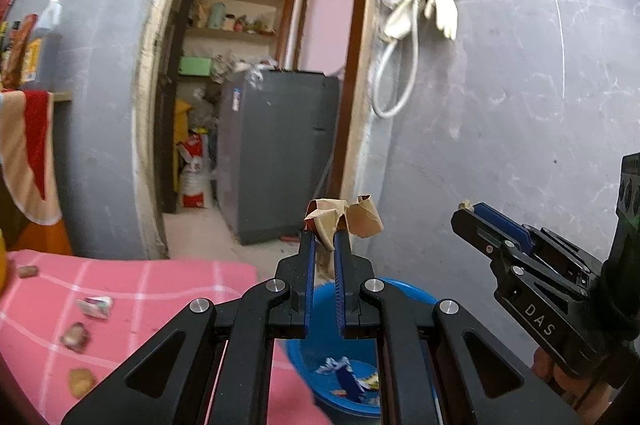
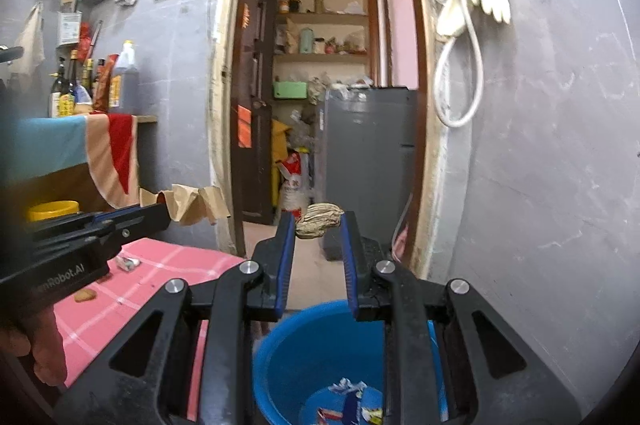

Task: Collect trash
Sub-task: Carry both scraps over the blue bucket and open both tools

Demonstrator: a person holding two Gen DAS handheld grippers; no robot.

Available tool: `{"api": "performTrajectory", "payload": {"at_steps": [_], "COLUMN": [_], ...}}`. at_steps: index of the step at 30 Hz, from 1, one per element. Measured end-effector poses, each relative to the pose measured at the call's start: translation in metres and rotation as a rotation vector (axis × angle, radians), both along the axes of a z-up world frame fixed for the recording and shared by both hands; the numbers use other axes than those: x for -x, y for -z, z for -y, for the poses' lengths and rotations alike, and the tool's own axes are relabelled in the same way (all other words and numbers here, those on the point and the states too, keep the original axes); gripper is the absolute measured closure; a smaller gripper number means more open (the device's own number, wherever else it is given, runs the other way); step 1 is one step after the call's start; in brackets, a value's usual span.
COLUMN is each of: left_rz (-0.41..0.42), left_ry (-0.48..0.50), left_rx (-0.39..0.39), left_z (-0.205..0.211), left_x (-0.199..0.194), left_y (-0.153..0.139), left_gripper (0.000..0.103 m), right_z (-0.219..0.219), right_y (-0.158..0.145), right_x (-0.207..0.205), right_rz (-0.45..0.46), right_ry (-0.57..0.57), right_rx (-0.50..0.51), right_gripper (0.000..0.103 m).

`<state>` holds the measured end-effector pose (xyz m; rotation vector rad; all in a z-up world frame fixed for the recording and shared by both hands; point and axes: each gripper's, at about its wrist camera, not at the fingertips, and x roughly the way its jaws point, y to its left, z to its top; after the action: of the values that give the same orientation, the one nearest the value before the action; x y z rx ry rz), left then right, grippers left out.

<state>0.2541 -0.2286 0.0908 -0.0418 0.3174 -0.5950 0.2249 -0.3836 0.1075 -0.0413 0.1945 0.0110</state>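
Note:
My left gripper is shut on a crumpled brown paper and holds it above the blue bucket. The paper also shows in the right wrist view, past the left gripper. My right gripper is shut on a crumpled beige wrapper above the bucket. It shows at the right of the left wrist view. Several wrappers lie in the bucket's bottom. More scraps lie on the pink checked cloth.
A doorway ahead opens onto a grey appliance and shelves. A grey wall with hanging gloves is at the right. A counter with bottles and a draped towel stands at the left.

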Motion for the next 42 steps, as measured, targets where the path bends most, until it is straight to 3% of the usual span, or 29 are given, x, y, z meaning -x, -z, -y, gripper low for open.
{"api": "performTrajectory", "payload": {"at_steps": [13, 25, 31, 34, 42], "left_rz": [-0.178, -0.371, -0.412, -0.419, -0.394], "left_ry": [0.079, 0.091, 0.085, 0.084, 0.061], "left_rx": [-0.060, -0.064, -0.059, -0.052, -0.018], "left_z": [0.055, 0.061, 0.054, 0.052, 0.041], "left_x": [-0.027, -0.052, -0.057, -0.058, -0.054], "left_y": [0.030, 0.058, 0.064, 0.063, 0.055], "left_gripper": [0.096, 0.092, 0.088, 0.081, 0.074], "right_z": [0.047, 0.062, 0.067, 0.067, 0.062], "right_y": [0.030, 0.051, 0.055, 0.054, 0.045], "right_x": [-0.015, -0.037, -0.042, -0.041, -0.038], "right_rz": [-0.163, -0.310, -0.343, -0.340, -0.294], "right_ry": [0.049, 0.049, 0.053, 0.057, 0.068], "right_rx": [-0.057, -0.121, -0.150, -0.155, -0.141], "right_gripper": [0.070, 0.069, 0.069, 0.068, 0.054]}}
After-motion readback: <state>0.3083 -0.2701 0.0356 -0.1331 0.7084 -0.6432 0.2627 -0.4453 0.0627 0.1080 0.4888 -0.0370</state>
